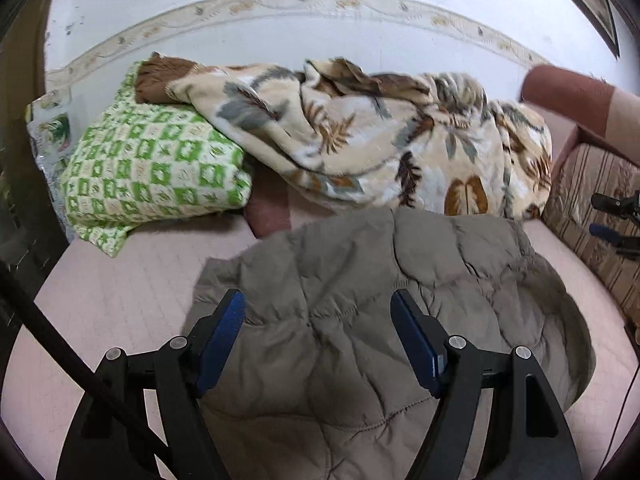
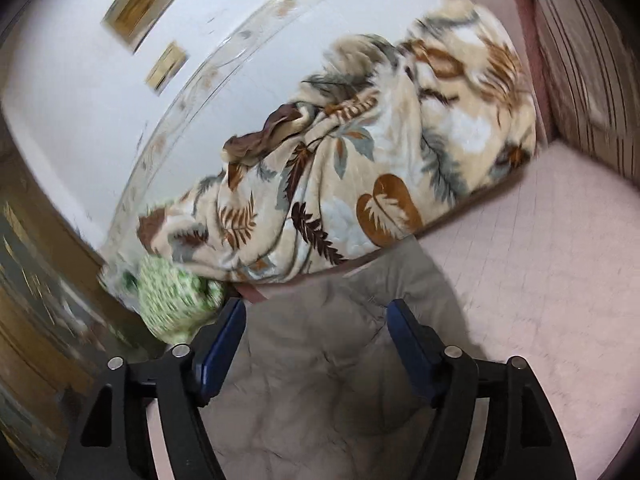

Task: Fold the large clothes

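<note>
A grey-brown quilted padded jacket (image 1: 360,320) was pictured lying partly folded on the pale pink quilted bed (image 1: 120,280), its bulk spread from the middle toward the bed's near edge. The left gripper (image 1: 318,340) was held over the garment with its blue-padded jaws standing apart and nothing pinched between them. The right gripper (image 2: 316,344) was likewise seen spread wide above the same jacket (image 2: 320,360), its pads clear of the cloth; that view was blurred.

The fold appeared to have been laid, with the next one not yet taken up. It was judged that a neat result would call for both ends of one hem to be pinched at the same time, the puffy layers gathered fully between the pads, and the edge carried level across so that it would not slump.

Along the bed's far edge, against the wall, a cream leaf-patterned fleece blanket (image 1: 380,136) was heaped beside a folded green-and-white checked cover (image 1: 152,172).

No container was seen in either view.
</note>
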Tool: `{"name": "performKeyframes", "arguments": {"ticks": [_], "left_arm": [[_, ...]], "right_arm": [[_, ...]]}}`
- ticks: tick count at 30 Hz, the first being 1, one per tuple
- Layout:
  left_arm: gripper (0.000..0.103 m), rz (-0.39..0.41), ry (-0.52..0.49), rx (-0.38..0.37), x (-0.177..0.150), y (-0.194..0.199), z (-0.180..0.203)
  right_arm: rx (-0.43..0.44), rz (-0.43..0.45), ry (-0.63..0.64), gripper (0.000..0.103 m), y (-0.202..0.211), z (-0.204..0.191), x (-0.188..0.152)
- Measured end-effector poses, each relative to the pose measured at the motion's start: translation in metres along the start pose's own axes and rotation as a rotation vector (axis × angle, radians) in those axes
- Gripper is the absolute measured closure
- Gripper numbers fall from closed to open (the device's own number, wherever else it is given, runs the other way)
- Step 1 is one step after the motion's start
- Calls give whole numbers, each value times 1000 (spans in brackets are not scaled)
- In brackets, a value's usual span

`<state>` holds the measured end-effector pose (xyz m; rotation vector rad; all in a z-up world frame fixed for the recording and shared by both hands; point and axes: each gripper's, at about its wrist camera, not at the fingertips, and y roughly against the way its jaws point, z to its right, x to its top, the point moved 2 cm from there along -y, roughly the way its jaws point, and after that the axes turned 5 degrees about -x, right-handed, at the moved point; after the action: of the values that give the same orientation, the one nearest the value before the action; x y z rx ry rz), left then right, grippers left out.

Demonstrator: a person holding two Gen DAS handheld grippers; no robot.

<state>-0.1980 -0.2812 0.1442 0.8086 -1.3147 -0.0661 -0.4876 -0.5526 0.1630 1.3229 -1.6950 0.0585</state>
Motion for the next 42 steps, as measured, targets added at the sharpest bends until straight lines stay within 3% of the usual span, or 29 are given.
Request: {"name": "performKeyframes", "arguments": {"ticks": [5, 10, 14, 17, 22, 25, 27, 31, 34, 38, 42], "left_arm": [[28, -75, 1, 16, -12, -33, 4], [28, -180, 14, 57, -25, -78, -2], [26, -261, 67, 57, -36, -109, -21], [19, -306, 108, 48, -40, -128, -30], [16, -330, 74, 109, -36, -140, -22], [22, -268, 58, 105, -33, -107, -19], [22, -198, 58, 90, -36, -70, -19], [22, -111, 91, 102, -58, -7, -23], [22, -58, 114, 166, -81, 30, -28], [22, -42, 122, 228, -101, 42, -38], [22, -61, 152, 242, -113, 30, -49]], "right_arm": [[-100, -84, 263, 25, -28, -32, -34], [-158, -142, 394, 25, -79, -49, -66], [-257, -230, 438, 26, -123, -34, -80], [-274, -291, 413, 25, -141, -15, -87], [-266, -385, 354, 21, -165, 6, -90], [-289, -370, 359, 22, -152, 0, -87], [-284, -294, 372, 23, -119, -14, -88], [-210, -150, 382, 22, -40, -46, -105], [-157, -125, 333, 22, -8, -54, -129], [-170, -67, 363, 22, 14, -64, -164], [-197, -70, 381, 22, 3, -68, -172]]}}
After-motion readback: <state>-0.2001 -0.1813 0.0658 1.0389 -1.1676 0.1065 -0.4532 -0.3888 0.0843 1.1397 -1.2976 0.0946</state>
